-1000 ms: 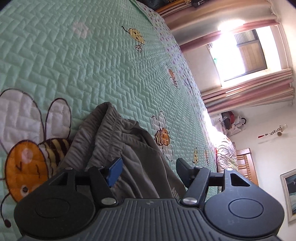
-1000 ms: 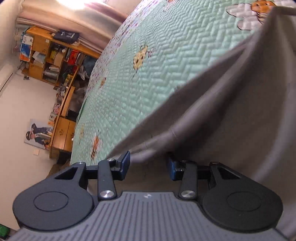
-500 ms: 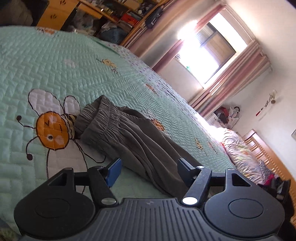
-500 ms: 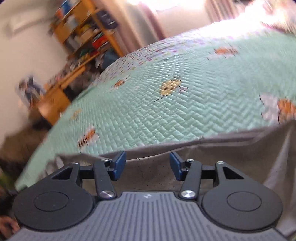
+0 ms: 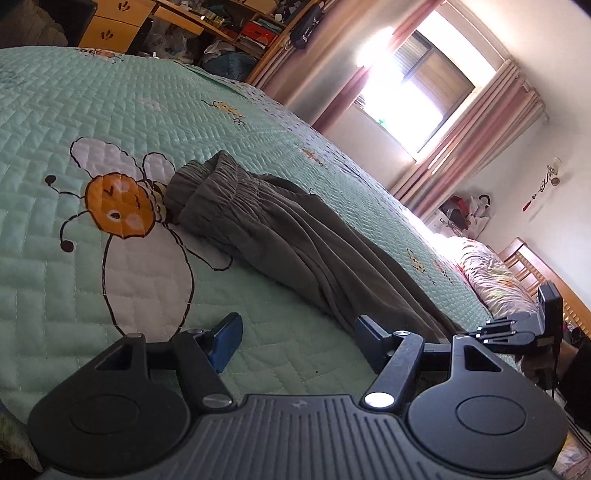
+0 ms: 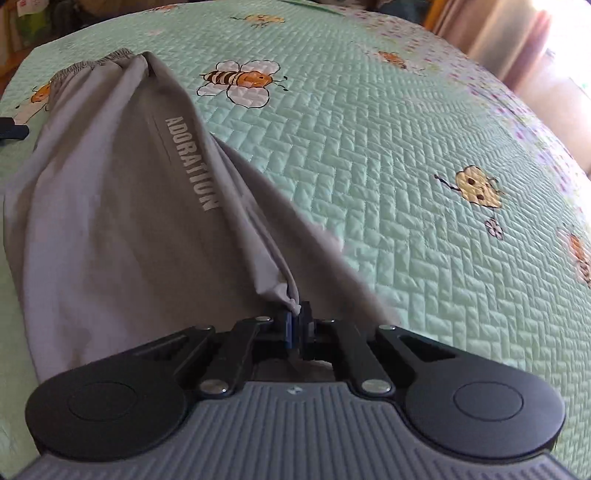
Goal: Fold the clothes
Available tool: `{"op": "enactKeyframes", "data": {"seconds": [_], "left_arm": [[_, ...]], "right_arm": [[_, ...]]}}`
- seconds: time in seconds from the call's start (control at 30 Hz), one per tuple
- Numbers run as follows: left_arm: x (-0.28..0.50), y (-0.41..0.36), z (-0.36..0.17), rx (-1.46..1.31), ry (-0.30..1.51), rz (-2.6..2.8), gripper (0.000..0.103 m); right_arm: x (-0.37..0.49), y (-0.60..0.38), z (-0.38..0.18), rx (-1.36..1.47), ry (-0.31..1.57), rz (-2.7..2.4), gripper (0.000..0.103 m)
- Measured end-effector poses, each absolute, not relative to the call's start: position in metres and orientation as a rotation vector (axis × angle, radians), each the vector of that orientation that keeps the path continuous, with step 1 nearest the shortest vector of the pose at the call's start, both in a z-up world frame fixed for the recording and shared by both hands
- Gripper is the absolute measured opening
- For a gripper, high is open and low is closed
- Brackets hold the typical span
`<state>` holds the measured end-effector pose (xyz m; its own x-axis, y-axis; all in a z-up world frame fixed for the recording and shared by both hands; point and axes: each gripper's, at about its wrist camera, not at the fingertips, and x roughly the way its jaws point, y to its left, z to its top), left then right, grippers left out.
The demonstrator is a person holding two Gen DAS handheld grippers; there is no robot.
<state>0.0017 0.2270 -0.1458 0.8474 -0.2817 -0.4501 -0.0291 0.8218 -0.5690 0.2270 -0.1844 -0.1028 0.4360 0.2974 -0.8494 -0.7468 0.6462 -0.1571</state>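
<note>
Grey trousers (image 5: 280, 225) with an elastic waistband lie stretched across the green quilted bedspread (image 5: 110, 110). In the right wrist view the same trousers (image 6: 122, 206) carry white lettering down one leg, and my right gripper (image 6: 296, 317) is shut on the leg's hem, pulling the cloth taut and slightly off the bed. My left gripper (image 5: 299, 338) stands open just above the bedspread, near the side of the trousers, with nothing between its fingers. The right gripper's body (image 5: 532, 325) shows at the far right of the left wrist view.
The bedspread (image 6: 406, 166) has bee and flower patterns. A wooden desk and shelves (image 5: 207, 26) stand beyond the bed, a bright window with pink curtains (image 5: 424, 85) behind. A floral pillow (image 5: 495, 280) and wooden headboard lie at the right.
My right gripper rolled over and closed on the trouser hem. My left gripper backed away from the waistband and rolled, so the trousers now lie further ahead.
</note>
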Motion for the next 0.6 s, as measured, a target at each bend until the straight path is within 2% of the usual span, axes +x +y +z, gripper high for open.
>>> {"op": "enactKeyframes", "data": {"seconds": [0.13,0.17,0.23,0.3,0.37,0.43,0.47,0.6], "left_arm": [[0.003,0.225,-0.147,-0.569,0.549,-0.139,0.070],[0.003,0.226,-0.147,-0.569,0.548,-0.140,0.070],[0.002,0.227,-0.148,-0.572,0.547,-0.142,0.070],[0.000,0.227,-0.148,-0.576,0.546,-0.145,0.071],[-0.001,0.228,-0.147,-0.576,0.545,-0.147,0.071],[-0.002,0.227,-0.147,-0.576,0.545,-0.148,0.071],[-0.003,0.227,-0.147,-0.574,0.545,-0.147,0.071],[-0.004,0.224,-0.146,-0.562,0.543,-0.146,0.072]], "right_arm": [[0.263,-0.197,-0.092,-0.479,0.887,0.645,0.005],[0.272,-0.201,-0.094,-0.429,0.899,0.629,0.009],[0.280,-0.206,-0.105,-0.363,0.966,0.609,0.023],[0.272,-0.206,-0.112,-0.360,0.957,0.584,0.030],[0.258,-0.217,-0.102,-0.300,0.891,0.526,0.055],[0.241,-0.239,-0.086,-0.179,0.812,0.474,0.067],[0.231,-0.256,-0.079,-0.104,0.773,0.440,0.070],[0.197,-0.312,-0.074,0.119,0.706,0.271,0.071]]}}
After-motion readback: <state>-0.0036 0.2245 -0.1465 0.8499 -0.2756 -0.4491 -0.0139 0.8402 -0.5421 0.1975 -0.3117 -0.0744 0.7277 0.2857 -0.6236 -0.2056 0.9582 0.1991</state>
